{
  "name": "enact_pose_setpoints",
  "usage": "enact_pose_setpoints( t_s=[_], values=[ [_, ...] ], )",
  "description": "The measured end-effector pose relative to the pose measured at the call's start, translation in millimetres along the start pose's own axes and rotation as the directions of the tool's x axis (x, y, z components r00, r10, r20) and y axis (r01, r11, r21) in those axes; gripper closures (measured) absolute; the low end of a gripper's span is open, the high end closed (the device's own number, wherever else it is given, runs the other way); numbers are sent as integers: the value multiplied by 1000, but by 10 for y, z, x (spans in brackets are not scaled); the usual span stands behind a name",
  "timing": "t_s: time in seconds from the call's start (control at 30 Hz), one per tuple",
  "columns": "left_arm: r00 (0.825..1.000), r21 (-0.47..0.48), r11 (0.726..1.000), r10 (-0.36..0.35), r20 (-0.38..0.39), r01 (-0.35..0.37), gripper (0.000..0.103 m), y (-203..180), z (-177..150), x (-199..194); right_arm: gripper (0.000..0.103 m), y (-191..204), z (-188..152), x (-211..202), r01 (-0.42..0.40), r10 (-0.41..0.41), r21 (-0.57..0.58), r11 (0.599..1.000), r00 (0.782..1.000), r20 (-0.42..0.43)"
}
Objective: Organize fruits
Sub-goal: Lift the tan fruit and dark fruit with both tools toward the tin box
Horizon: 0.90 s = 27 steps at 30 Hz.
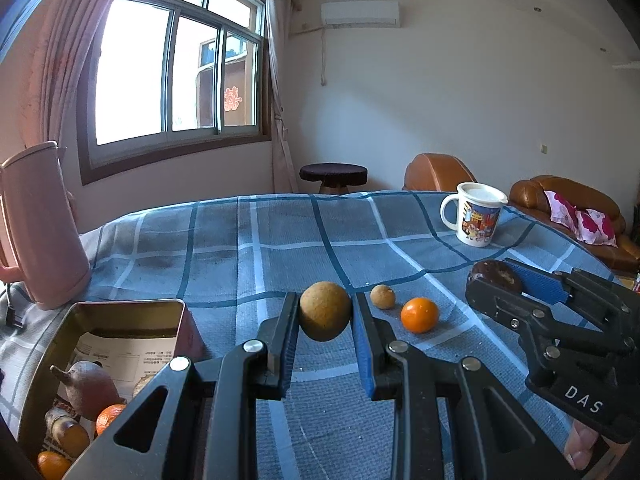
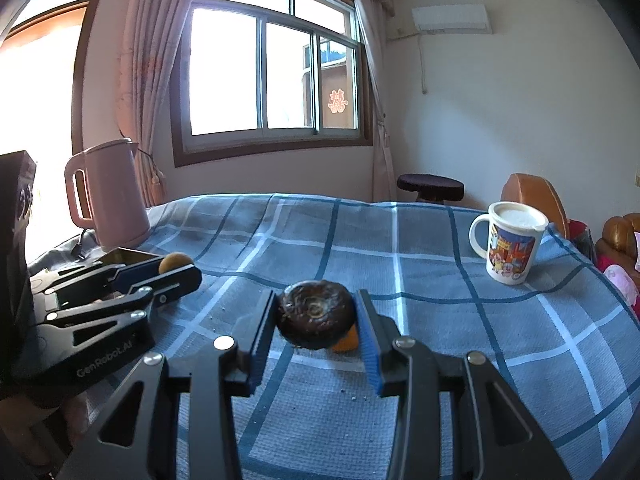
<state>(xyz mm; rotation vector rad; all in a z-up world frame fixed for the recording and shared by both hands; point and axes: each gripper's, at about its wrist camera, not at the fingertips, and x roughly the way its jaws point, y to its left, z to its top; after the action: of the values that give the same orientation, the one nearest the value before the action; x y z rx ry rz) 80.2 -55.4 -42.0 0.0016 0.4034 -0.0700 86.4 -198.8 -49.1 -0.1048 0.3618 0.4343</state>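
Left gripper [image 1: 325, 338]: clamps a round tan-brown fruit [image 1: 325, 311] between its blue pads, lifted clear of the cloth, likely for carrying to the tin.
Right gripper [image 2: 316, 336]: closed on a dark, wrinkled round fruit [image 2: 316, 314], stem scar facing the camera, held above the worktop [image 2: 400, 240].
Tin box [image 1: 120, 312]: open at the left, just beside the left gripper; it already holds oranges and a brownish pear-shaped fruit [image 1: 90, 386], so it looks like the collecting place.
Loose fruit: a small tan fruit [image 1: 383, 297] and an orange [image 1: 419, 315] lie close together on the checked cloth, not yet gathered.
Surroundings: pink kettle [image 1: 40, 224] far left, cartoon mug [image 1: 478, 214] far right, well apart from the fruit.
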Motion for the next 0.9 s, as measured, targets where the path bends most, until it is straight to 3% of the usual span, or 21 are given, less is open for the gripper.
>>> enact_pose_setpoints(
  t_s=[0.9],
  values=[
    [996,37,998,41,83,-45,76,-73,-35,-204,61,44,-6,-191,21,-19,-23,1000,995,99]
  ],
)
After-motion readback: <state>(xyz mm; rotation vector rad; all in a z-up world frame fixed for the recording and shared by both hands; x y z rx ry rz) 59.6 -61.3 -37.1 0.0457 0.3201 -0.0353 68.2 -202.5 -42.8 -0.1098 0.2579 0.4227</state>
